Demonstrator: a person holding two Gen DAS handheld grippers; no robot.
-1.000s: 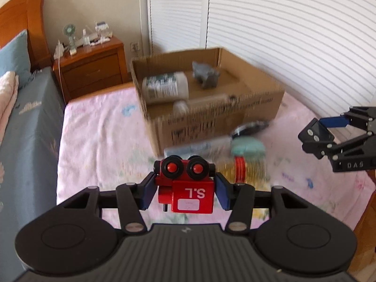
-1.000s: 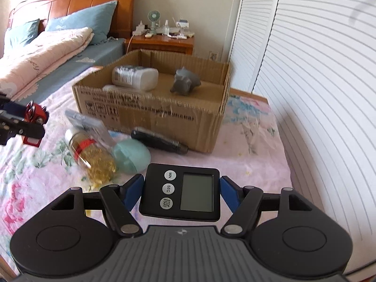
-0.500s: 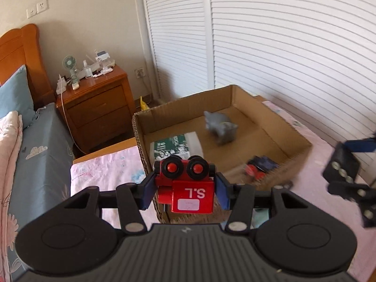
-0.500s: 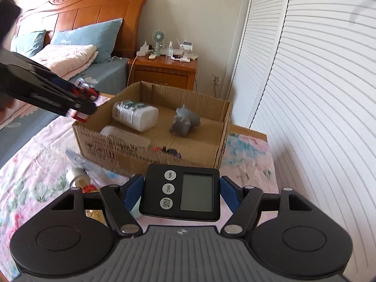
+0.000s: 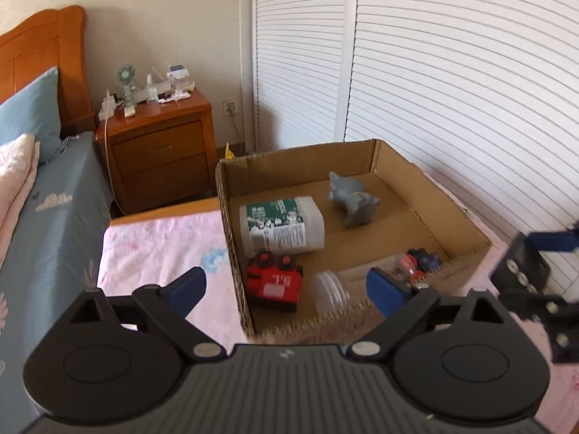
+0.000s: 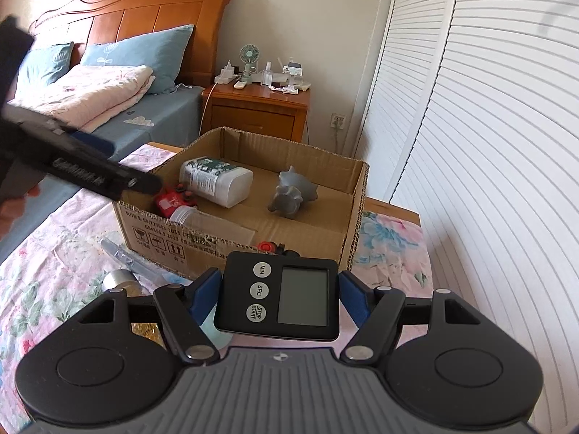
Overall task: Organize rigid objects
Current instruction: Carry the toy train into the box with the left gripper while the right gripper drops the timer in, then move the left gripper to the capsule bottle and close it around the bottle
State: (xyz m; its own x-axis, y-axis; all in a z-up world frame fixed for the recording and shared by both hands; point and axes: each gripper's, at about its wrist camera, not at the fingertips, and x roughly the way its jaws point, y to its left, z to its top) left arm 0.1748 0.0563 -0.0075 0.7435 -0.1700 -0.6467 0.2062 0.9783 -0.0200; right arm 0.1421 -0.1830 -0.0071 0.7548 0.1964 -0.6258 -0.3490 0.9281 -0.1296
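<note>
Left gripper [image 5: 286, 285]: jaws opening, empty; red toy truck [image 5: 274, 281] lies in cardboard box [image 5: 466, 242] near corner. Right gripper [image 6: 278, 298]: clamped on black timer [image 6: 280, 300].

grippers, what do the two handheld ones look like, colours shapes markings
Both match. The left gripper and right gripper each have a ribbed dark grey body, two round black discs at the sides, black linkage arms with silver pivot pins, and blue-padded jaws. A small pale logo sits on the body's front edge. Seen from the right wrist camera, the left one's side bears pale lettering, too blurred to read.
</note>
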